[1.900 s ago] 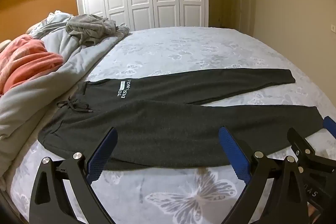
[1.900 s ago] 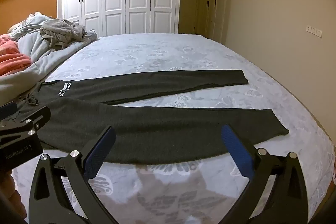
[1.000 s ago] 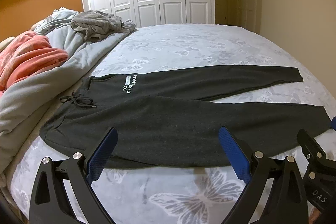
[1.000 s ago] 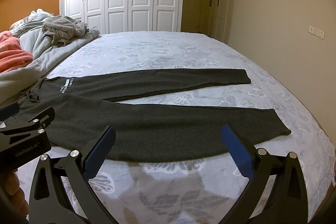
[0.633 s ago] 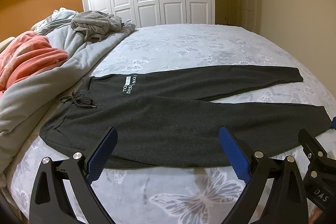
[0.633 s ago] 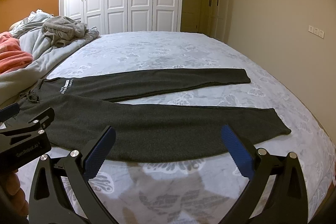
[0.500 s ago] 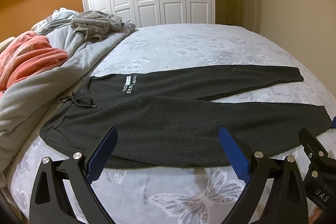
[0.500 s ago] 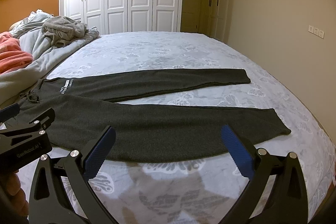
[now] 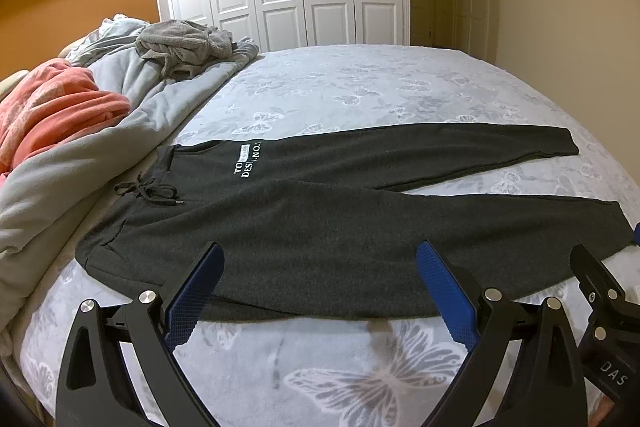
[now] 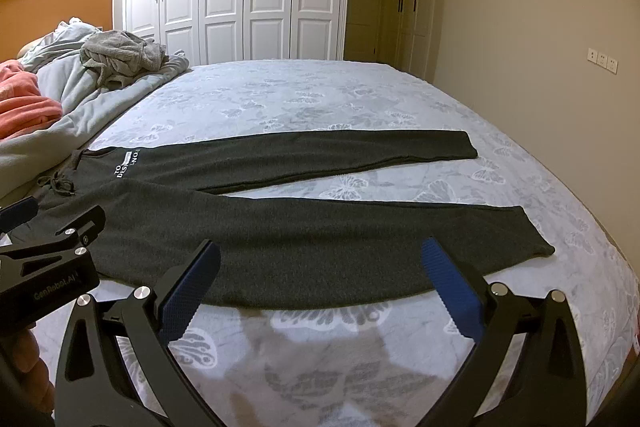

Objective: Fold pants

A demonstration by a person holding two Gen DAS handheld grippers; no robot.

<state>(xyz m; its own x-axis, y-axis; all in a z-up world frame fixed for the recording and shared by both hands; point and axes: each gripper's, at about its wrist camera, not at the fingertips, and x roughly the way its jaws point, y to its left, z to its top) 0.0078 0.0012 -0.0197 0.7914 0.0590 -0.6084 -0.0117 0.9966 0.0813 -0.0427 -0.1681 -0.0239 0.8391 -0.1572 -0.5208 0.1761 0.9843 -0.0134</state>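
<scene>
Two legs of the pants [image 9: 320,227] lie spread in a narrow V on the bed [image 9: 360,95], waistband toward the heaped bedding [image 9: 80,155] on the left, cuffs to the right; the near leg runs along the bed's front edge. No fold has been made.

Change over the last two seconds: slight. Both wrist views pulled back and rose a little early in that span, so the pants sit marginally lower and fuller in frame; in the last half second nothing has shifted. The garment itself has not moved or creased.

Left gripper [image 9: 320,287]: fingers wide apart, empty, hovering above the near leg's thigh section, clear of the cloth. Right gripper [image 10: 320,287]: fingers likewise wide apart, empty, above the near leg's mid-length.

Judgement: the grippers are settled in a ready stance, and the task stands at its start. Likely first step is to grip the near leg's edge at waist and cuff and carry it over the far leg.
</scene>
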